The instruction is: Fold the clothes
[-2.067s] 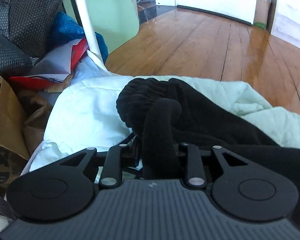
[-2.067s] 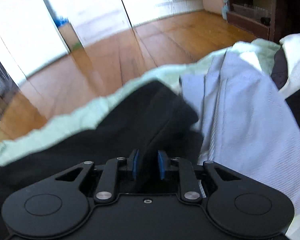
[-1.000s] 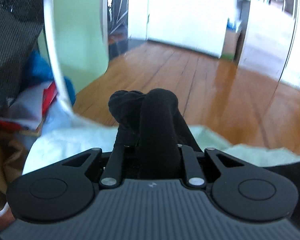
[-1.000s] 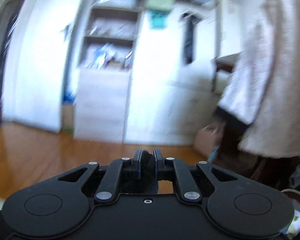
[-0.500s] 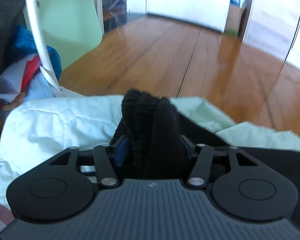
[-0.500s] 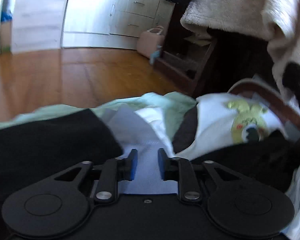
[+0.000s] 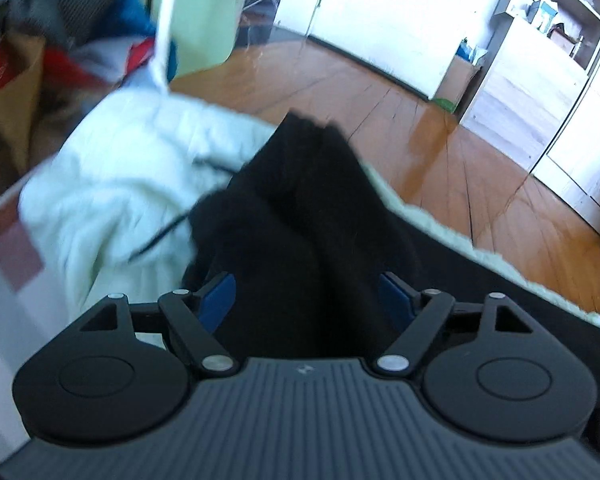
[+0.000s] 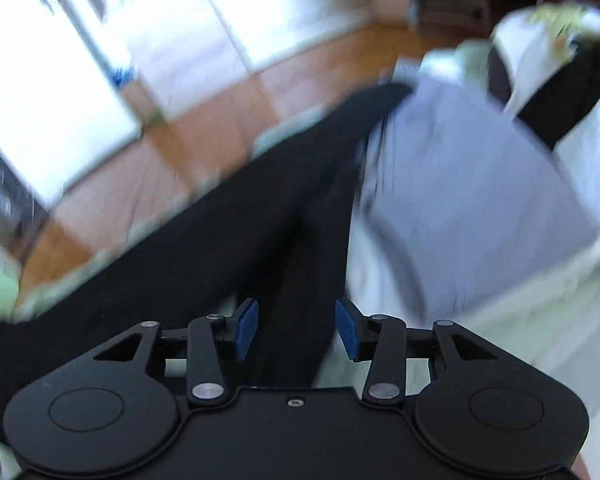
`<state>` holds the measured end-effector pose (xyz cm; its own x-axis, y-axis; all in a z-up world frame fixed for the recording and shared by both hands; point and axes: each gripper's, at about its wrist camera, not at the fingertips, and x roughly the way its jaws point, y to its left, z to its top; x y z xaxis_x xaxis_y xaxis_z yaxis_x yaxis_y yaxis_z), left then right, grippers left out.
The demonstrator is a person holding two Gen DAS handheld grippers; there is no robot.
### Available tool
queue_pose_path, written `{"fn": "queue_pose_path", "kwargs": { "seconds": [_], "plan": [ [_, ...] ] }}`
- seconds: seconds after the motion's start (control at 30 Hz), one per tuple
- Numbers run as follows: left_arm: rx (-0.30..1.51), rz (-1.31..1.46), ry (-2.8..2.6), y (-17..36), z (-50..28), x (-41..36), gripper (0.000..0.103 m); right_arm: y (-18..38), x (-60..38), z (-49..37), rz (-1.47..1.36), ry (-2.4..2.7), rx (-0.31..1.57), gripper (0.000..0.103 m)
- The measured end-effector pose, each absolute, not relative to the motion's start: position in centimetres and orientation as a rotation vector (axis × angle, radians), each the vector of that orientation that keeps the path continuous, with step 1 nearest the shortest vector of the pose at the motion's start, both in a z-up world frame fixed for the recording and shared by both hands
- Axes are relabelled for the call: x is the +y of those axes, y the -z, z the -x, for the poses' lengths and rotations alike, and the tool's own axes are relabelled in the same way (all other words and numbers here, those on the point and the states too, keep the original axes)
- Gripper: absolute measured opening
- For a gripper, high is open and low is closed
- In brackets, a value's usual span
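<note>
Both tools' jaws opening w/ black garment (image 7: 300,216) between them.

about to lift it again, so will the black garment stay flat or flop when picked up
Probably floppy: the black garment already bunches into soft folds between the opening left gripper. Likely light, since it drapes loosely over the pale quilt. Between the opening right gripper it lies slack, so expect sagging.
</note>
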<state>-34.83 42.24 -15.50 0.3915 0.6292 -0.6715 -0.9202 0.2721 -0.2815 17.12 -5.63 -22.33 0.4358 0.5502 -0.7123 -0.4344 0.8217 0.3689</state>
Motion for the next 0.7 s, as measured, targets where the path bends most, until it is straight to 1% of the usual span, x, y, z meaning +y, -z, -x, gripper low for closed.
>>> {"fn": "queue_pose_path", "kwargs": {
  "seconds": [0.07, 0.23, 0.3, 0.33, 0.37, 0.43, 0.57, 0.7],
  "plan": [
    [0.492, 0.713, -1.124, 16.4, 35.5, 41.5, 0.078, 23.0, -5.3, -17.2, -0.087, -0.58, 0.954, 0.048],
    [0.428, 0.867, -1.102, 19.2, 37.4, 41.1, 0.078, 22.6, -5.5, -17.8, -0.154, -0.568, 0.975, 0.049],
    [0.411, 0.891, -1.085, 20.3, 37.4, 40.9, 0.078, 22.7, -5.5, -17.7, -0.184, -0.588, 1.0, 0.053],
    [0.415, 0.888, -1.089, 20.9, 37.2, 40.9, 0.075, 22.8, -5.4, -17.6, -0.198, -0.599, 1.015, 0.057],
    [0.426, 0.873, -1.09, 21.5, 36.9, 40.9, 0.075, 23.1, -5.3, -17.6, -0.209, -0.604, 1.031, 0.059],
    [0.444, 0.872, -1.096, 22.4, 36.6, 40.8, 0.073, 24.2, -5.2, -17.6, -0.237, -0.582, 1.057, 0.06],
    [0.41, 0.843, -1.094, 22.8, 36.7, 40.0, 0.074, 26.5, -5.9, -18.0, -0.415, -0.568, 1.108, 0.064],
    [0.405, 0.838, -1.129, 23.2, 36.4, 39.8, 0.073, 28.8, -5.2, -18.5, -0.491, -0.597, 1.182, 0.066]
  ]
}}
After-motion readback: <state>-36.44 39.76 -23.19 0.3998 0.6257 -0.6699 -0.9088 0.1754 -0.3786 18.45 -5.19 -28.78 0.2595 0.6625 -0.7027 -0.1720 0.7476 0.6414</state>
